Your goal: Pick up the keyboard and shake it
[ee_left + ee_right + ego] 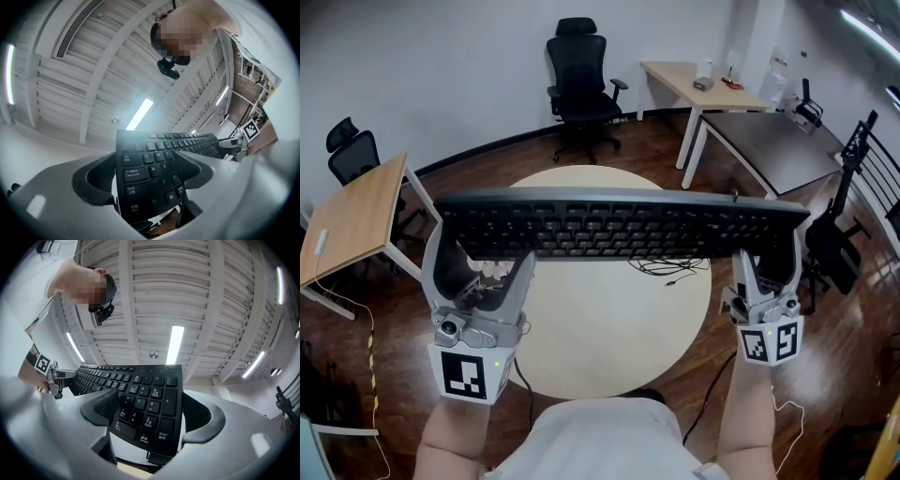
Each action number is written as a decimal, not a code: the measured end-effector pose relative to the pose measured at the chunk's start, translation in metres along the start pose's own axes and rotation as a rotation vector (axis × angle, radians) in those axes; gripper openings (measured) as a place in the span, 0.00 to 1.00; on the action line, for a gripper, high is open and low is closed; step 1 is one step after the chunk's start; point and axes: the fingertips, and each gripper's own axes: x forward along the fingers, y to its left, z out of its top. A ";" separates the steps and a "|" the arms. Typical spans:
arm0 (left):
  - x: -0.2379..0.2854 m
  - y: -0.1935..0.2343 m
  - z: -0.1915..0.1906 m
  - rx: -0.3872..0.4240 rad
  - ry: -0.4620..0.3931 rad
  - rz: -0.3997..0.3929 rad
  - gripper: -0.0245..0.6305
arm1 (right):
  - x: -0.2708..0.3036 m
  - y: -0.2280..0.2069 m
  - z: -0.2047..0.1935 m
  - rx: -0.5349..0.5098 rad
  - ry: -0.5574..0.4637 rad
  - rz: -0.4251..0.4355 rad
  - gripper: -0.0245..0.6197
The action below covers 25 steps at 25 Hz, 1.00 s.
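A black full-size keyboard (619, 225) hangs in the air above the round table, level from left to right, keys tipped toward me. My left gripper (483, 258) is shut on its left end, and my right gripper (766, 258) is shut on its right end. In the left gripper view the keyboard (152, 164) runs between the two pads at the Caps Lock and Shift keys, with the left gripper (150, 180) clamped across it. In the right gripper view the number pad of the keyboard (147, 399) sits between the pads of the right gripper (150, 418). Both views look up at the ceiling.
Below lies a round cream table (609, 328) with a thin black cable (670, 267) on it. A black office chair (581, 75) stands behind it. A wooden desk (356, 216) is at the left, a light desk (694, 80) and a dark table (778, 145) at the right.
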 end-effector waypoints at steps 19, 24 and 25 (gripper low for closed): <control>-0.094 -0.041 -0.140 -0.308 0.441 0.034 0.61 | -0.110 0.043 -0.160 0.258 0.522 -0.018 0.70; -0.134 -0.049 -0.164 -0.344 0.545 0.060 0.61 | -0.136 0.062 -0.187 0.292 0.622 0.006 0.70; -0.141 -0.052 -0.168 -0.351 0.563 0.061 0.61 | -0.140 0.064 -0.191 0.296 0.639 0.012 0.70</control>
